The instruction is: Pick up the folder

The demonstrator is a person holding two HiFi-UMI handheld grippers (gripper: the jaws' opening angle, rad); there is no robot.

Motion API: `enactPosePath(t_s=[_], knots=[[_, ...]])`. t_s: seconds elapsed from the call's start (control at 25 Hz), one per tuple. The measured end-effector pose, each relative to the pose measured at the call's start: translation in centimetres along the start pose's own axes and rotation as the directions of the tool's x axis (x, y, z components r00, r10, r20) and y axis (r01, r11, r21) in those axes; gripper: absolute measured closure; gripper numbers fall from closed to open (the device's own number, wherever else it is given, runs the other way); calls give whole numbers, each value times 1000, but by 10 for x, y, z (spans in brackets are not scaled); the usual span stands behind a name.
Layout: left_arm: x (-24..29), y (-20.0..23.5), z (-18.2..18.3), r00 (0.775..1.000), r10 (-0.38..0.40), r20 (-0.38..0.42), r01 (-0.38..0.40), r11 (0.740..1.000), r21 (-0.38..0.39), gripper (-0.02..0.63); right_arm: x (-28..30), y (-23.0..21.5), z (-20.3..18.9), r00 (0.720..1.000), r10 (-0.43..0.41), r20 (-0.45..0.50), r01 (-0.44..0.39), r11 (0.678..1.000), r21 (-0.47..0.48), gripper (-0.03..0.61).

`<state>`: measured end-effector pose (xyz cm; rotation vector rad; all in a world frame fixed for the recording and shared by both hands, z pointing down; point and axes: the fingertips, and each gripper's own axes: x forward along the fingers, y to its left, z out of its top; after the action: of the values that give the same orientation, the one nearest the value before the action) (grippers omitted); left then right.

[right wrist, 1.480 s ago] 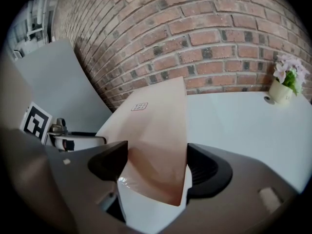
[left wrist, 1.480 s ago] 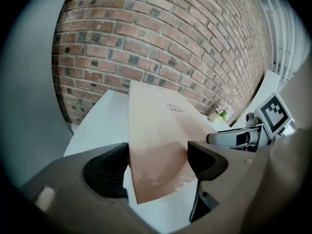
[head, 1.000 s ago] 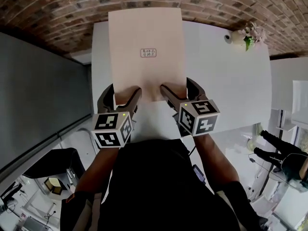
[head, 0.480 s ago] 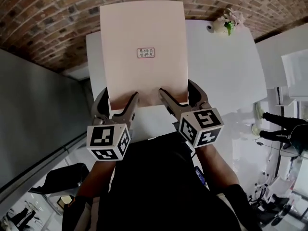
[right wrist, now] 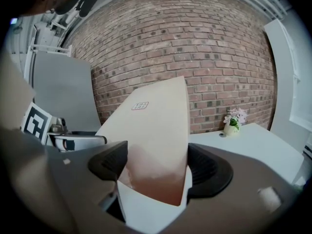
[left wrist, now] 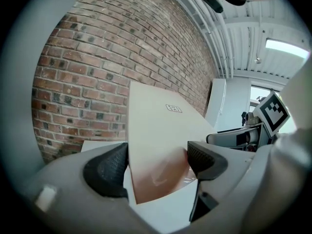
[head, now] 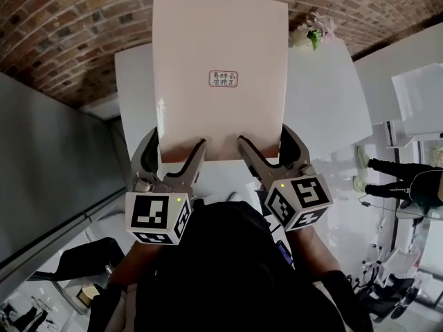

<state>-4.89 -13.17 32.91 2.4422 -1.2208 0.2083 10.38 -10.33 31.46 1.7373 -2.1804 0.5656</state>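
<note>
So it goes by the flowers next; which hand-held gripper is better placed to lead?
Right, probably: the small white vase of flowers stands on the right hand-held gripper's side of the pale pink card folder both hold.

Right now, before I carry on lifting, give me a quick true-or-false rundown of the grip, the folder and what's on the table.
1. The folder sits between the jaws of both the left gripper and the right gripper. True.
2. The folder lies flat on the white table. False: it is held up off the table by its near edge.
3. A small pot of flowers stands at the table's far corner. True.
4. The folder's label faces away from the head view. False: it shows on the face turned toward that camera.
5. The wall beyond the table is plain white. False: it is a brick wall.
</note>
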Motion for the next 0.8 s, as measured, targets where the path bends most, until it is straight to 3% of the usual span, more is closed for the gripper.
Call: enactPosePath(t_s=[0.28, 0.68, 0.8], knots=[[-5, -46, 3, 999, -39, 27, 38, 999, 37, 224, -45, -23, -1, 998, -36, 59, 35, 999, 10, 193], [-8, -149, 1, 993, -110, 42, 105, 990, 98, 224, -135, -78, -14, 988, -107, 110, 102, 993, 51, 193], [-13, -182, 3, 990, -128, 50, 122, 985, 120, 224, -164, -94, -13, 979, -122, 163, 115, 992, 50, 193]])
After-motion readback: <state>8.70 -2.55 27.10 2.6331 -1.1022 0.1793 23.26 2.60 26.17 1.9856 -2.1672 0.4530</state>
